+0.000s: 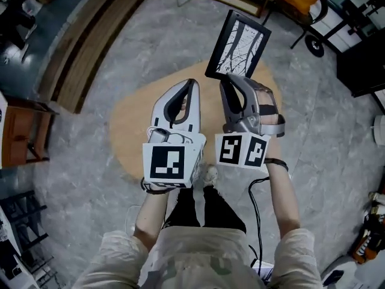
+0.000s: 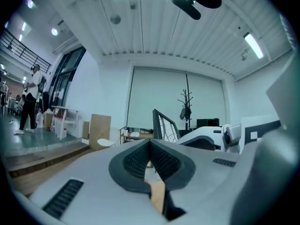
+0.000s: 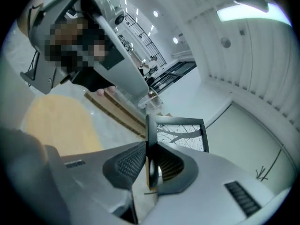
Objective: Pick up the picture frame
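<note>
The right gripper [image 1: 228, 82] clamps the frame [image 1: 236, 46] by its lower edge at upper centre, with open floor [image 1: 325, 143] all round. The left gripper [image 1: 192, 83], clenched and empty, sits just beside it. The gripped edge is hidden between the jaws.

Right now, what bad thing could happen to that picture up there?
The right tool pinches the picture frame only at one edge, so it might swing or slip out. It hangs high over the hard grey floor, so a drop could crack it. The left tool is shut and empty beside it, giving no support.
</note>
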`<move>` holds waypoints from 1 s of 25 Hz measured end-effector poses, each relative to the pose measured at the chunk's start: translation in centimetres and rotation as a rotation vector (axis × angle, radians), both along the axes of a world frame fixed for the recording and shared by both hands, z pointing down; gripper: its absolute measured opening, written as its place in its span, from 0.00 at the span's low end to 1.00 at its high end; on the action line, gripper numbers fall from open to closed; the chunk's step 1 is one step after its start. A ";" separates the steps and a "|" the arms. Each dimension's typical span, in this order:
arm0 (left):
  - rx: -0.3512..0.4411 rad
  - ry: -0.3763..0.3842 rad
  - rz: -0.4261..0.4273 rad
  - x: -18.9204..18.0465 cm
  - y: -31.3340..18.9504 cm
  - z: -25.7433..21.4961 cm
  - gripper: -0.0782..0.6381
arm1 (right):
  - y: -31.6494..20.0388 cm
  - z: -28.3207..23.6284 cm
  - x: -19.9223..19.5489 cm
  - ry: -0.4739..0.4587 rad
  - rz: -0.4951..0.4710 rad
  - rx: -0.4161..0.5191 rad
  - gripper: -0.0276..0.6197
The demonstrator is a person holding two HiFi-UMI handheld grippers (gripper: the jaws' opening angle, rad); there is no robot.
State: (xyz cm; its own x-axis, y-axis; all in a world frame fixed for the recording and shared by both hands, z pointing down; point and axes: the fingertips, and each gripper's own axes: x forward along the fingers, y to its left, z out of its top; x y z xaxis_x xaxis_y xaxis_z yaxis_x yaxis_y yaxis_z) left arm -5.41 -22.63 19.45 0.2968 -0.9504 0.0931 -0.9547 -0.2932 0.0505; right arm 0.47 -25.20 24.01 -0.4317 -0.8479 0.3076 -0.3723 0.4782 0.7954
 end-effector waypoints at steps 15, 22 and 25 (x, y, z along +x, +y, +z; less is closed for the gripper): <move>0.189 0.035 -0.038 -3.2 11.7 -17.6 0.12 | 15.0 -22.7 1.3 -0.908 0.086 0.035 0.16; 0.145 0.016 -0.003 -1.8 14.3 -15.3 0.12 | 18.8 -20.0 3.9 -1.019 0.141 -0.064 0.16; 0.155 0.010 0.004 -1.3 14.6 -15.1 0.12 | 19.3 -19.2 4.6 -1.037 0.158 -0.084 0.16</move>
